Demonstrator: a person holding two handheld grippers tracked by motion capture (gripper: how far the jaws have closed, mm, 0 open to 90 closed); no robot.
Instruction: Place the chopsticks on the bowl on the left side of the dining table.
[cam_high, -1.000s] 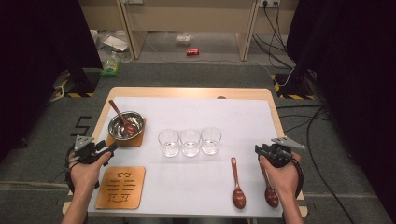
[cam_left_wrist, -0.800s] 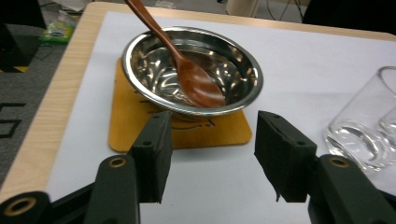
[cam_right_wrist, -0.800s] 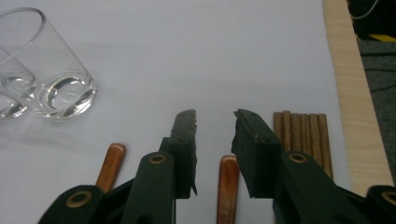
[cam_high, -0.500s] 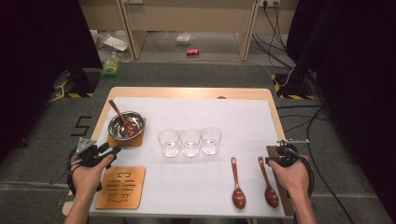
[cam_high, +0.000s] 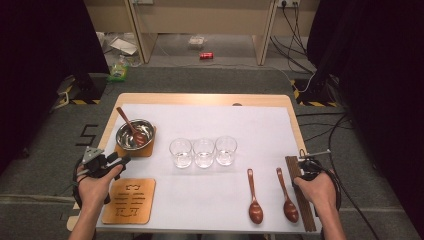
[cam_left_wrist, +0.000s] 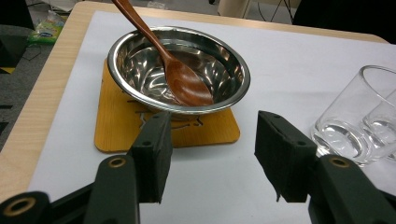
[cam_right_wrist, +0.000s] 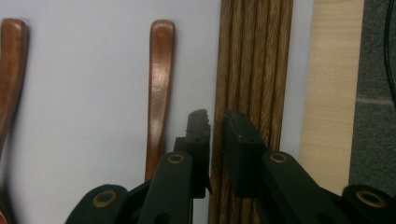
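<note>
The right gripper (cam_right_wrist: 214, 122) hung over the bundle of dark wooden chopsticks (cam_right_wrist: 254, 70) at the right edge of the white mat (cam_high: 250, 125), just beside the nearer of two wooden spoons (cam_right_wrist: 159, 88). Its jaws had just been closing and stood nearly together, apparently narrowing to pick one stick off the left side of the bundle, though whether the pads already pinched it could not be told. The left gripper (cam_left_wrist: 210, 156) waited with jaws spread and empty before the steel bowl (cam_left_wrist: 180, 70), probably so as to be ready to steady it.
</note>
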